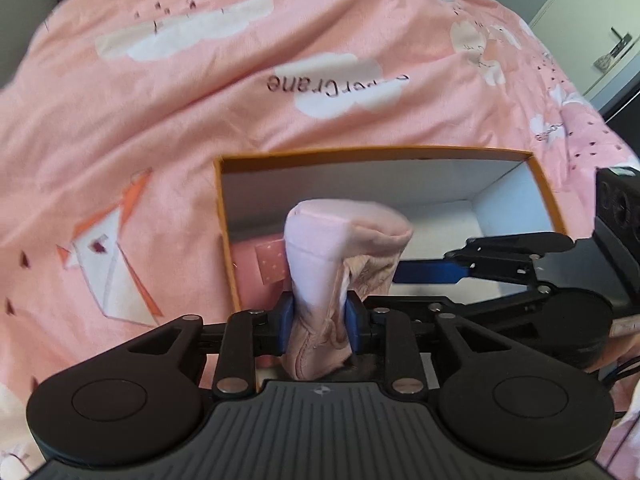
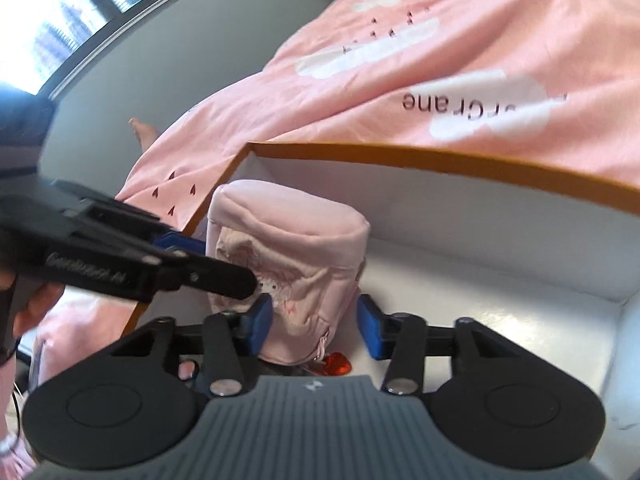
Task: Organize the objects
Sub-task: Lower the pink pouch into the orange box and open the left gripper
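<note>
A rolled pale pink garment [image 1: 340,256] stands upright over an open white box with an orange rim [image 1: 372,154]. My left gripper [image 1: 319,320] is shut on the roll's lower part. In the right wrist view the same roll [image 2: 288,256] sits between my right gripper's [image 2: 316,322] blue pads [image 2: 370,320], which stand apart on either side of it. The left gripper's black fingers [image 2: 216,272] reach in from the left. A folded pink item with a dotted tag [image 1: 260,260] lies in the box's left end.
The box [image 2: 440,168] rests on a pink bedspread with white clouds [image 1: 240,80]. A small red object [image 2: 338,364] lies in the box under the roll. A grey wall and window [image 2: 80,20] are at the left. A white cabinet [image 1: 600,20] stands at the right.
</note>
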